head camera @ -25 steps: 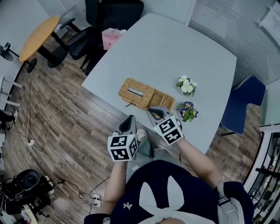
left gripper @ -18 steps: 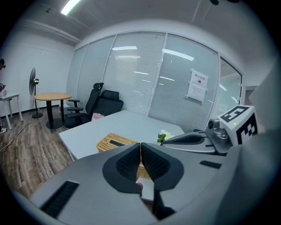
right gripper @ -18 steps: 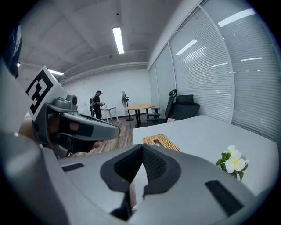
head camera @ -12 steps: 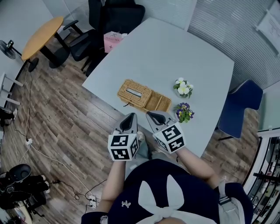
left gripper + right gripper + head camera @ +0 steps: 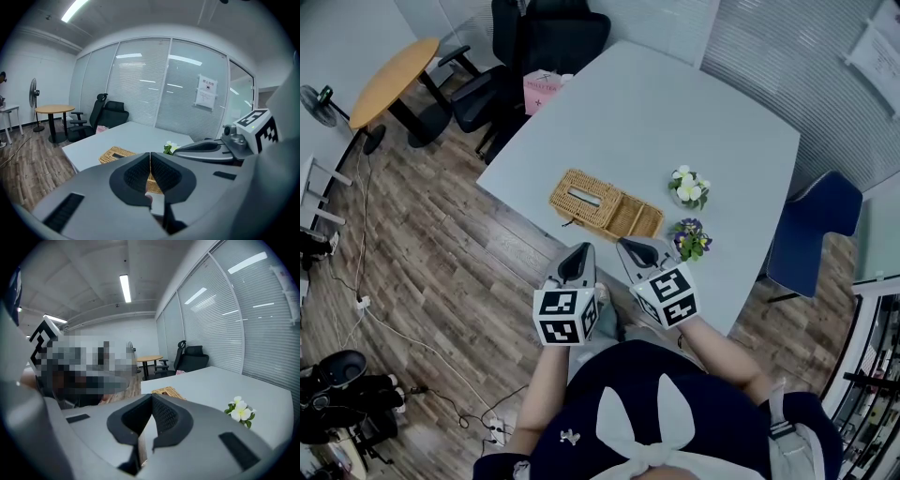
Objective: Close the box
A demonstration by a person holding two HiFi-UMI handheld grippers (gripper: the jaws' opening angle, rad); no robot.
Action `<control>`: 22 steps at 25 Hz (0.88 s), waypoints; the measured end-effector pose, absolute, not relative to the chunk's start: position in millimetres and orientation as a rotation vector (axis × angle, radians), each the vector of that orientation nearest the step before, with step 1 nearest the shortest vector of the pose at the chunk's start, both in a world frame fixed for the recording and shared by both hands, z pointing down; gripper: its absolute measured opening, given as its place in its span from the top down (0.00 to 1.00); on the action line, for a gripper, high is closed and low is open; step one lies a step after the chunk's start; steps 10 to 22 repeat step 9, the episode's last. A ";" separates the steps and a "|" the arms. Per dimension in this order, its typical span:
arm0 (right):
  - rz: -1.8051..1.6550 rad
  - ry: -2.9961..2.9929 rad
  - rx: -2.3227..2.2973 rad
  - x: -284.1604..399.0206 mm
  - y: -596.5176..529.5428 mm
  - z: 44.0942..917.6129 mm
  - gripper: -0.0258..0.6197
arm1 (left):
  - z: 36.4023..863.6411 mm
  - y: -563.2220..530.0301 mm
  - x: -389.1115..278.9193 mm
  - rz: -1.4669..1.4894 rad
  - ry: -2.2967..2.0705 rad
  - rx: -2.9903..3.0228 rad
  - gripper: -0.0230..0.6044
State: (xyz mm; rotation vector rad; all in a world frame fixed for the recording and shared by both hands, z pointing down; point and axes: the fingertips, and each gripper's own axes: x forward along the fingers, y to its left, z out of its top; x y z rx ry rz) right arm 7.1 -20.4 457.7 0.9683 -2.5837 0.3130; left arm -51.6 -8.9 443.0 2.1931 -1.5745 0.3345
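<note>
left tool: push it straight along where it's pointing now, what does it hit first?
Probably the wicker box, near the front edge of the table: the left tool, shut and empty, aims at it with nothing between. Depth is unclear; it may clip the table edge first.

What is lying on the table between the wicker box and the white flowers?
Nothing: in the head view, the table between the wicker box and the white flowers is bare.

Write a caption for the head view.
Shut left gripper and shut right gripper near a woven wicker box on a grey table.
</note>
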 end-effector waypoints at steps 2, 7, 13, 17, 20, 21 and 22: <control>0.318 -2.588 0.976 9.5 -18.5 455.9 0.96 | 442.2 -6.9 -49.7 0.336 -1.573 2.197 0.93; 0.328 -2.593 0.986 15.8 -13.3 451.7 0.96 | 438.6 -2.1 -42.8 0.324 -1.549 2.198 0.93; 0.332 -2.594 0.987 18.6 -11.4 450.2 0.96 | 436.4 -0.8 -40.4 0.318 -1.547 2.197 0.93; 0.332 -2.594 0.987 18.6 -11.4 450.2 0.96 | 436.4 -0.8 -40.4 0.318 -1.547 2.197 0.93; 0.332 -2.594 0.987 18.6 -11.4 450.2 0.96 | 436.4 -0.8 -40.4 0.318 -1.547 2.197 0.93; 0.332 -2.594 0.987 18.6 -11.4 450.2 0.96 | 436.4 -0.8 -40.4 0.318 -1.547 2.197 0.93; 0.332 -2.594 0.987 18.6 -11.4 450.2 0.96 | 436.4 -0.8 -40.4 0.318 -1.547 2.197 0.93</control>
